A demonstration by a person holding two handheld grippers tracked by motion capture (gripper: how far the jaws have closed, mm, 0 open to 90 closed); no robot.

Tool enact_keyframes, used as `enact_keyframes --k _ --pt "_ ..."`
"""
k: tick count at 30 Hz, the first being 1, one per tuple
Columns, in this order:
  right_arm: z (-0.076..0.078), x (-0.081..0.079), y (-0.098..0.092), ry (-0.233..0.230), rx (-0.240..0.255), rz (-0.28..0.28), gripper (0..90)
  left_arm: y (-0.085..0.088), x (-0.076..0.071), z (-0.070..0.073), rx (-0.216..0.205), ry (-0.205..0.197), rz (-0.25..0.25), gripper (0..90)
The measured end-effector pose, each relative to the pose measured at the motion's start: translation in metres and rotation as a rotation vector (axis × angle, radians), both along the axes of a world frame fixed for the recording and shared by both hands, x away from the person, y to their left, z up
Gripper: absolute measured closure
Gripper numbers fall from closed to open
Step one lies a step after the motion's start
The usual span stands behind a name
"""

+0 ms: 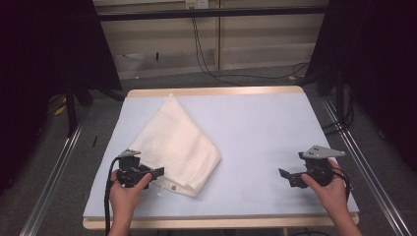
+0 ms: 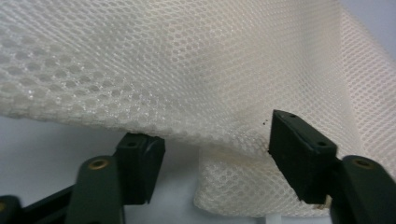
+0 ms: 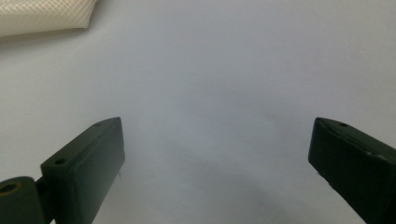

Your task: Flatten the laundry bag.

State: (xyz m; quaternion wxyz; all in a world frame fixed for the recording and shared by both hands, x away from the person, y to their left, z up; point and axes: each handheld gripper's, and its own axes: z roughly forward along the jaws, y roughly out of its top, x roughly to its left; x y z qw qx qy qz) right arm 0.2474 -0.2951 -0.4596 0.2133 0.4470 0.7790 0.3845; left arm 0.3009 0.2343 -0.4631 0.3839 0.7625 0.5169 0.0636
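Now the left hand-held gripper (image 1: 156,173) is working at the near edge of the folded white mesh cloth (image 1: 177,143), which is lying on the left half of the bench (image 1: 265,128). Its jaws are standing partly spread with the cloth's hem between them, pads not yet pressing, seemingly lining up a pinch. The right hand-held gripper (image 1: 284,173) is waiting wide apart over bare bench. A small tag is showing near the cloth's corner, too small to read.

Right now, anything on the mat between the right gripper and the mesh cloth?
Nothing. In the high view the stretch of blue mat between the right gripper and the folded mesh cloth is bare.
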Motion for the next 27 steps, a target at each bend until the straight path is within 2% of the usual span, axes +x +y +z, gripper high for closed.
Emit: enact_keyframes --k 3,4,7,8,10,11,15,17,18,19,20,21,23,24,26,27 --pt "0.000 -0.001 0.001 0.002 -0.001 0.000 3.1 -0.001 0.000 0.001 -0.014 0.002 -0.004 53.0" --pt "0.000 -0.001 0.000 0.001 -0.003 0.001 3.1 -0.002 0.000 0.002 -0.023 -0.003 0.001 53.0" --pt "0.000 -0.001 -0.002 0.000 0.002 -0.003 3.1 -0.004 0.000 0.005 -0.028 -0.007 -0.010 63.7" --pt "0.000 -0.002 -0.003 -0.003 0.001 -0.009 3.2 -0.004 0.001 0.005 -0.037 0.002 -0.017 70.1" --pt "0.001 -0.002 -0.003 -0.003 0.001 -0.009 3.2 -0.005 0.002 0.005 -0.036 0.001 -0.013 72.9" --pt "0.001 -0.003 -0.003 -0.001 0.002 -0.010 3.2 -0.005 0.003 0.006 -0.041 0.003 -0.022 79.0" --pt "0.000 -0.003 -0.004 -0.001 0.000 -0.005 3.3 -0.007 0.005 0.009 -0.039 0.000 -0.024 82.6" --pt "0.000 -0.003 -0.004 0.000 -0.002 -0.004 3.3 -0.009 0.004 0.009 -0.031 0.005 0.000 82.1" --pt "0.000 -0.003 -0.004 0.000 -0.002 -0.004 3.3 -0.009 0.004 0.009 -0.031 0.005 0.000 78.5" --pt "0.000 -0.003 -0.004 0.006 0.000 -0.001 3.3 -0.011 0.003 0.006 -0.001 0.007 0.030 66.6" --pt "0.000 -0.003 -0.004 0.006 0.000 -0.001 3.3 -0.011 0.003 0.006 -0.001 0.007 0.030 58.1" --pt "0.000 -0.004 -0.004 0.001 -0.008 0.001 3.4 -0.011 0.001 0.002 0.033 0.011 0.028 55.2" --pt "0.000 -0.005 -0.004 0.004 -0.009 0.000 3.4 -0.012 -0.002 0.001 0.033 0.009 0.045 46.2" --pt "0.000 -0.005 -0.004 0.005 -0.008 0.001 3.4 -0.012 -0.003 0.000 0.037 0.016 0.030 45.3" --pt "0.000 -0.005 -0.004 0.004 -0.009 0.002 3.4 -0.014 -0.004 -0.001 0.036 0.020 0.034 44.8" --pt "0.000 -0.005 -0.004 0.005 -0.010 0.006 3.5 -0.015 -0.004 -0.004 0.049 0.030 0.018 44.9"
